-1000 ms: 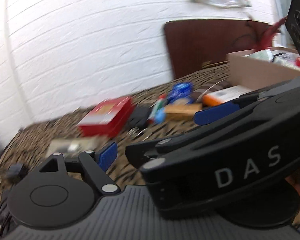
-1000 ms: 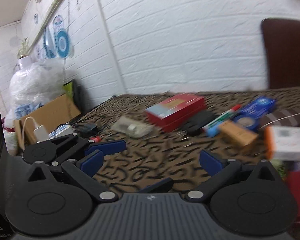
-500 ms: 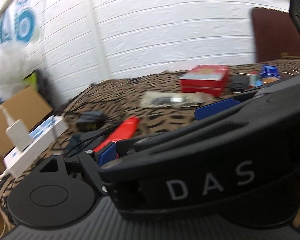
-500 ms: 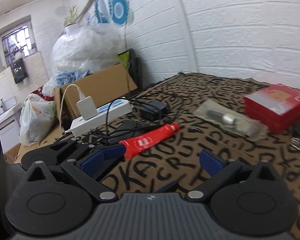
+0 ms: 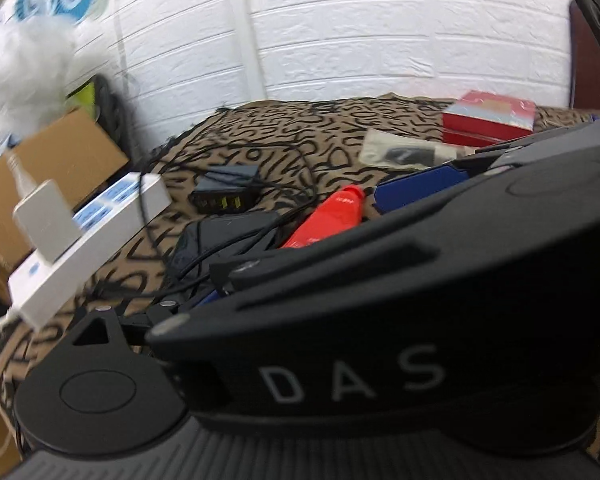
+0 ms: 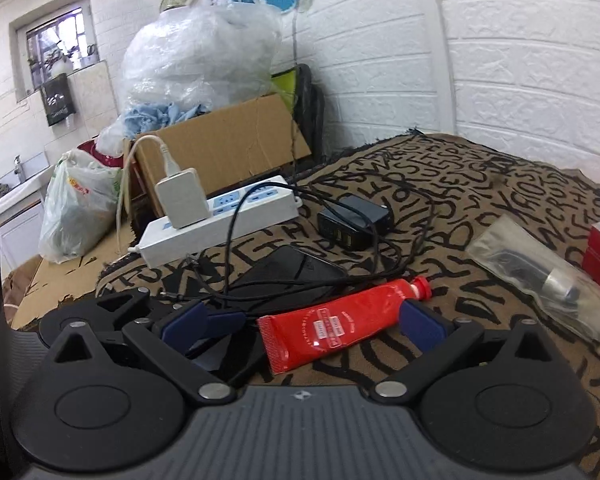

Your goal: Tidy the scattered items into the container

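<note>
The person is bringing both tools in over the patterned cloth (image 6: 480, 184) toward the red tube (image 6: 340, 328), which is lying flat near the table's front edge, its cap pointing toward the clear packet (image 6: 540, 276) and its crimped tail nearest the tools. The right gripper (image 6: 320, 322) is standing open, its blue pads either side of the tube and not pressing it. The left gripper (image 6: 204, 320) is sitting just beside it; its jaws have just been opening, and as far as the blocked left view lets me judge, nothing is between them. The tube is looking light, soft and slick, so I would be pinching it across the fuller middle, gently. The black cables (image 6: 372, 248) beside it could be snagging.
</note>
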### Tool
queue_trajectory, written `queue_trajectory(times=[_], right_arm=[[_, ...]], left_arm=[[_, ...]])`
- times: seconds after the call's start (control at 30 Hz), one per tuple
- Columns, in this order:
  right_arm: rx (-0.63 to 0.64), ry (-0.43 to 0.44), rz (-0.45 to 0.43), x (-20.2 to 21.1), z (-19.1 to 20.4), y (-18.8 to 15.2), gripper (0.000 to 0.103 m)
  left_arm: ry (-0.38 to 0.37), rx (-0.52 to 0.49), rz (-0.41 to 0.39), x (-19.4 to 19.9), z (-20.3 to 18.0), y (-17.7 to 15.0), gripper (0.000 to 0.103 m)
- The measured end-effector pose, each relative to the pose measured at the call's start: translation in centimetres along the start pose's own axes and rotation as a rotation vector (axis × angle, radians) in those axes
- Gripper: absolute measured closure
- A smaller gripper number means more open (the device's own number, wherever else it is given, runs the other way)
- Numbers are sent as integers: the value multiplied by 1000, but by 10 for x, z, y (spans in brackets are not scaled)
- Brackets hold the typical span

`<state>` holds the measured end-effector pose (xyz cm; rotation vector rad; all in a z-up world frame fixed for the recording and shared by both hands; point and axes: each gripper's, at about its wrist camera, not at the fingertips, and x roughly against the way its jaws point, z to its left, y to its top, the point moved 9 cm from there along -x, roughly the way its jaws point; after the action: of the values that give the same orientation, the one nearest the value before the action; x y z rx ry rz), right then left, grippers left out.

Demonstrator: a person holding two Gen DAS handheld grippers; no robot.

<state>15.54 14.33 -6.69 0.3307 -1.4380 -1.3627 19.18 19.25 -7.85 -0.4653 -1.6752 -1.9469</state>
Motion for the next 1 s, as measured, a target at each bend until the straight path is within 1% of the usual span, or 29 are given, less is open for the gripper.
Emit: queue_trajectory(times=[0.13, 0.23, 0.43, 0.63, 0.83, 1.0], right_arm=[[-46, -35, 4, 8, -22, -3, 0], [-55, -72, 5, 19, -38, -5, 0], [-79, -156, -8, 44, -70, -11, 0], [-137, -214, -41, 62, -97, -16, 0], [-156, -307, -64, 82, -127, -18, 0], [-191, -366, -83, 100, -157, -21, 0]], left_arm=[[-60, -51, -3, -2, -19, 6, 13], [-138, -86, -4, -1, -38, 8, 14], [-216, -130, -16, -8, -75, 15, 14], [-238, -188, -49, -11, -99, 23, 14], [-290, -192, -31, -19, -130, 33, 14], [-291, -207, -44, -27, -154, 41, 14]])
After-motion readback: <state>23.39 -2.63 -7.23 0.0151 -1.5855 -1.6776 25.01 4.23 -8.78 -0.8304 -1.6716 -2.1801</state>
